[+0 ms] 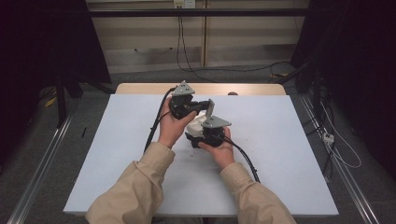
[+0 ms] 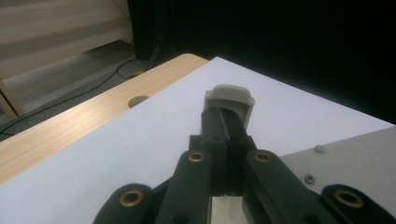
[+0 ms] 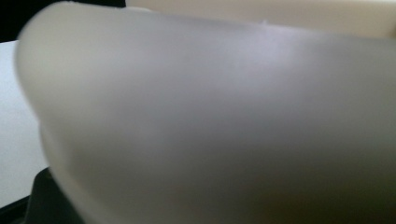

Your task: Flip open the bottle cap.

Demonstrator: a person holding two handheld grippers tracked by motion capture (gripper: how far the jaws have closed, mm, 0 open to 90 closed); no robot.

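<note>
A white container (image 1: 195, 126), held above the middle of the worktop (image 1: 280, 154), is gripped by the right gripper (image 1: 196, 136) while its lid tab (image 2: 229, 99) is pinched by the closed left gripper (image 1: 201, 106); a steady pull apart is judged the next requirement.

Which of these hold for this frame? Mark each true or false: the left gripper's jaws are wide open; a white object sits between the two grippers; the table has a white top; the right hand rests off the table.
1. The left gripper has its jaws wide open. False: they stand together, pinching a small whitish piece.
2. A white object sits between the two grippers. True.
3. The table has a white top. True; a wooden strip runs along its far edge.
4. The right hand rests off the table. False: it is above the middle of the table, holding the right gripper.
</note>
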